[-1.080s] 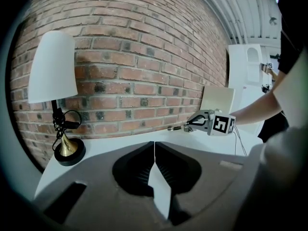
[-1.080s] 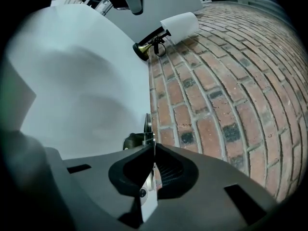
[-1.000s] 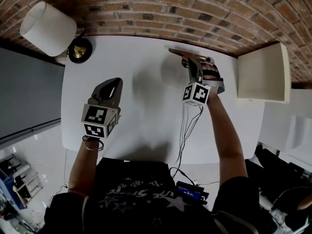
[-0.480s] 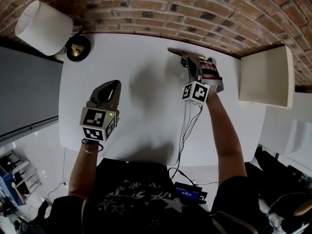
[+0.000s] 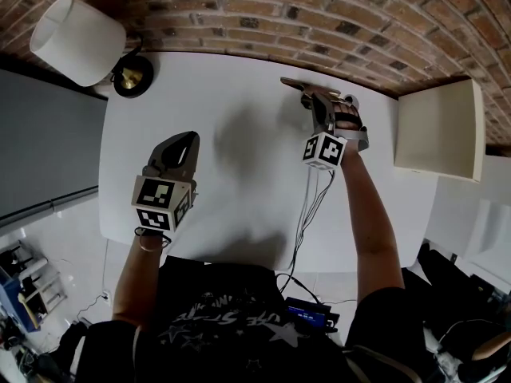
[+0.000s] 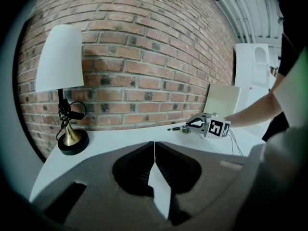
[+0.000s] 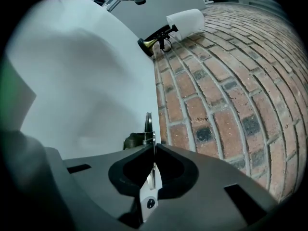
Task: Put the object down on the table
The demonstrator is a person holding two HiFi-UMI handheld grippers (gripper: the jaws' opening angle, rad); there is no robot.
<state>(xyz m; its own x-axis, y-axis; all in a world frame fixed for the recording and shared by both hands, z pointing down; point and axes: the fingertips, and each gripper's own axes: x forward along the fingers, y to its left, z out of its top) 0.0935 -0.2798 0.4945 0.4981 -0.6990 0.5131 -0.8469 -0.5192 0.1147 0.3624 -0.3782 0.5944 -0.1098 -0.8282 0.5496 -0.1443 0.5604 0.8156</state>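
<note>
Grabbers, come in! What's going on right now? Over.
Left gripper shut, empty. Right gripper shut on thin metal tool, at table's far edge by brick wall. Nothing in the way.

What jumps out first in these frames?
The right hand-held gripper, at the far edge of the table by the brick wall, is shut on a thin metal object. The left hand-held gripper hangs shut and empty over the near left; a white-shaded lamp stands in the far left corner.
</note>
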